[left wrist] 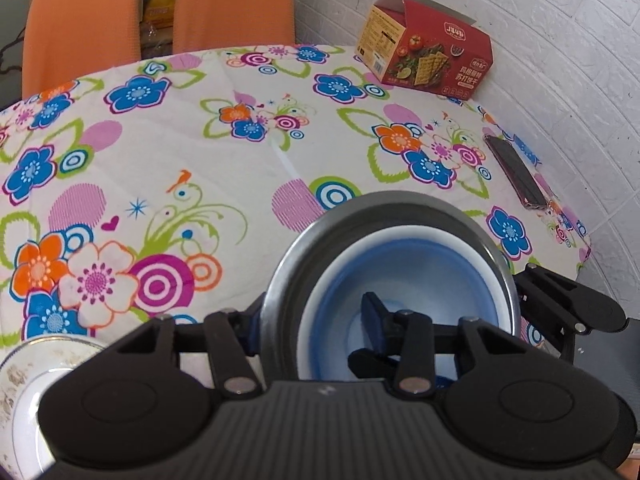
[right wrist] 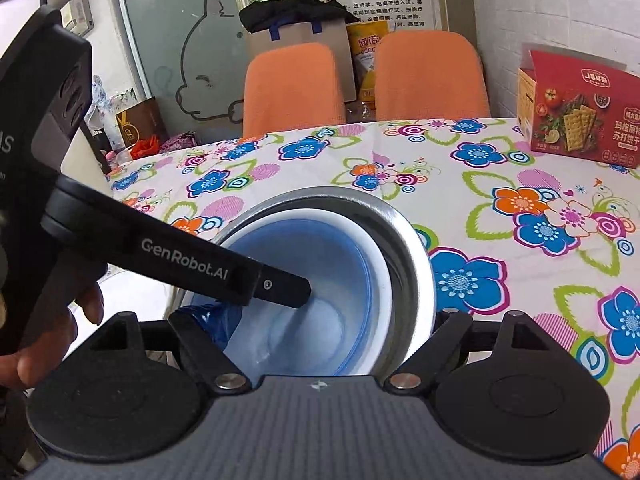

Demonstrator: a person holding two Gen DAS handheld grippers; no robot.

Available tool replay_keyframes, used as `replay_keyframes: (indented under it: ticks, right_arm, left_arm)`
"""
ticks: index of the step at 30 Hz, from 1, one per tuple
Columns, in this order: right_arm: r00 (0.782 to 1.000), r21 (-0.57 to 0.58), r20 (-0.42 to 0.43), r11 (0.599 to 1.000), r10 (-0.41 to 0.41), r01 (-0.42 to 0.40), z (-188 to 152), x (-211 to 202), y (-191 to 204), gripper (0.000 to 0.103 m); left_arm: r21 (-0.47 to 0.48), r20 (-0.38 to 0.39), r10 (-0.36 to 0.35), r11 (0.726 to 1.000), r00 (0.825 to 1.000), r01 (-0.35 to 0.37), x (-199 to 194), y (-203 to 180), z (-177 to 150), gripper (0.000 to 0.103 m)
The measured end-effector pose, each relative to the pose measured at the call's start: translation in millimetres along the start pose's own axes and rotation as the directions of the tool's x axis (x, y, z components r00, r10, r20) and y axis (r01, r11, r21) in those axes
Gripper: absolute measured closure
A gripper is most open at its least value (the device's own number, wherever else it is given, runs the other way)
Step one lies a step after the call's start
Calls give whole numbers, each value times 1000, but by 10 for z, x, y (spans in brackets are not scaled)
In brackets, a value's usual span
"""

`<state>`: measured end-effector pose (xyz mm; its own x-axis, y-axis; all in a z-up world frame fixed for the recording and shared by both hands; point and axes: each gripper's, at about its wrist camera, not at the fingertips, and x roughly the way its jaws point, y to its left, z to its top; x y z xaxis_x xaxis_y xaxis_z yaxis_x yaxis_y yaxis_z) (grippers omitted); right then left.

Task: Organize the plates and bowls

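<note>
A steel bowl (left wrist: 400, 208) with a blue-and-white bowl (left wrist: 424, 264) nested inside fills the near middle of the left wrist view, over the flowered tablecloth (left wrist: 200, 168). My left gripper (left wrist: 312, 318) is shut on the pair's near rim, with one finger inside the blue bowl and the other outside the steel wall. From the right wrist, the steel bowl (right wrist: 412, 248) and the blue bowl (right wrist: 320, 264) lie between the wide-spread fingers of my open right gripper (right wrist: 328, 318). The left gripper (right wrist: 280, 286) reaches in from the left. A white plate (left wrist: 36, 376) with a patterned rim sits at the lower left.
A red cracker box (left wrist: 432, 48) stands at the table's far right by the white brick wall. A phone (left wrist: 516, 172) lies near the right edge. Two orange chairs (right wrist: 292, 88) stand behind the table. A hand (right wrist: 48, 340) holds the left gripper's handle.
</note>
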<state>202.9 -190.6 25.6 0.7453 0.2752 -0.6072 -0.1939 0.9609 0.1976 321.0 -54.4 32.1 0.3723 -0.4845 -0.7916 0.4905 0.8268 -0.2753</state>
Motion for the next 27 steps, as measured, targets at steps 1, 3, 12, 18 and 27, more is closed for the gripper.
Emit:
replay_keyframes:
  ticks: [1,3,12,18,27]
  right_arm:
    - [1000,-11,-1,1000,8,-8,1,3,43,32]
    - [999,-23,0,999,34,-34,18,15,147,32]
    - [970,-115,-1,964,241,-240,119,282,1042,31]
    - [949,-167,-83,934,304,-314,25,519,1480,31]
    - [957,-157,-158,950,244,-269,-44,762,1513,31]
  left_arm:
    - [-9,6,6,1000,1000,-6,-47,26,-13,61]
    - [-23,20,27,999,999,-27,-169,98,-59,61]
    - [-133,79,214,970,974,-203,-971,780,-472,60]
    - [-230,79,272,941,959,-248,-1192,1238,-816,59]
    - [-281,76,192,946,978,-164,-957,1514,-954,59]
